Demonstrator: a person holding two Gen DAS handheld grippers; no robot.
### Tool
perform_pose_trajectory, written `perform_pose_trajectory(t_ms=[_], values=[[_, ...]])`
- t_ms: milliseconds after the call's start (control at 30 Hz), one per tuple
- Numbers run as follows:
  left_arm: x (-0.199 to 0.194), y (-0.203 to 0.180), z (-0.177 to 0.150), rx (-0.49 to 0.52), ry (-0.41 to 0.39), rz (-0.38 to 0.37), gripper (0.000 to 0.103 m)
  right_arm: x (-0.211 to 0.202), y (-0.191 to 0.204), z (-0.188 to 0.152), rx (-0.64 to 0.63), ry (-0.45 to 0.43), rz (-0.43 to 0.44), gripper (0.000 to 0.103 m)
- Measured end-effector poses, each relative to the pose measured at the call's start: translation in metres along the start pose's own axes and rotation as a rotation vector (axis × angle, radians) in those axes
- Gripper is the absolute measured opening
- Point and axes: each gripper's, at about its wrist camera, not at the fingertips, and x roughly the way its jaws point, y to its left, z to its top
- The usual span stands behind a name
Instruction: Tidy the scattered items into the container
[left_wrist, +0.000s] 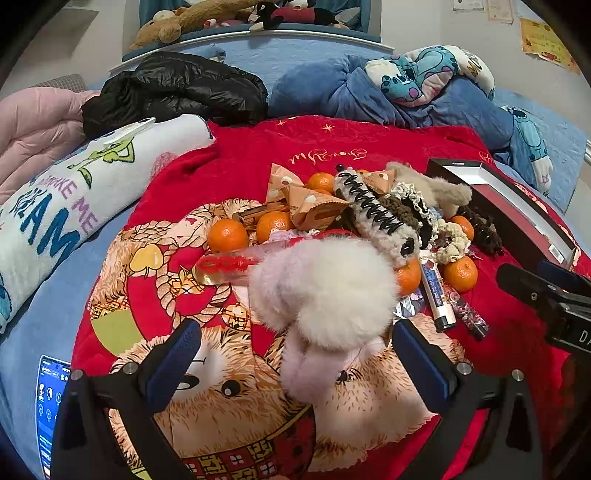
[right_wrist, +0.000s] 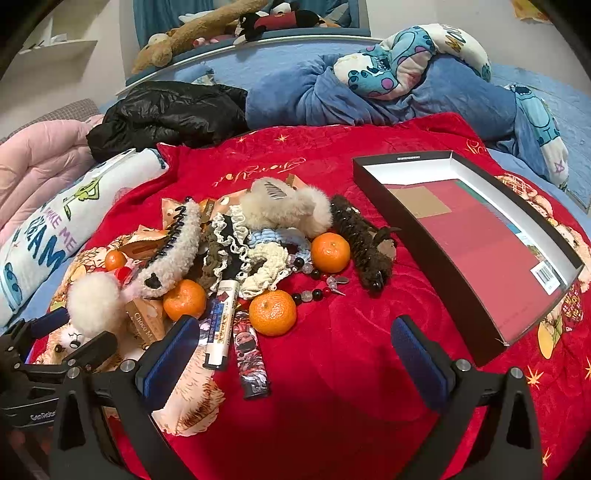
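Observation:
A pile of scattered items lies on a red blanket (right_wrist: 332, 369): several tangerines (right_wrist: 272, 312), fluffy hair clips (right_wrist: 173, 254), scrunchies (right_wrist: 266, 262), snack packets (left_wrist: 314, 206), a white tube (right_wrist: 219, 325) and beads (right_wrist: 314, 291). A black box lid with white inner walls (right_wrist: 476, 236) lies open at the right. My left gripper (left_wrist: 295, 365) is open around a white fluffy pom-pom item (left_wrist: 325, 291); I cannot tell whether the pads touch it. My right gripper (right_wrist: 295, 354) is open and empty above bare blanket, near the tube and a tangerine.
A phone (left_wrist: 50, 406) lies at the blanket's left edge. A rolled printed towel (left_wrist: 74, 199), a black jacket (left_wrist: 173, 88), a pink quilt (left_wrist: 33, 122) and blue bedding (right_wrist: 369, 92) surround the blanket. The right gripper's body (left_wrist: 546, 295) shows at the right of the left wrist view.

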Motion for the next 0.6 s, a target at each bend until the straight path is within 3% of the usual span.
perform_pose_trajectory(t_ms=[233, 600], values=[[0.0007, 0.0005, -0.0005, 0.006, -0.003, 0.034, 0.103, 0.0035, -0.0024, -0.001, 0.017, 0.016, 0.023, 0.103], [0.0049, -0.0026, -0.0013, 0.034, 0.013, 0.025, 0.103, 0.0017, -0.0052, 0.0001, 0.027, 0.021, 0.026, 0.103]])
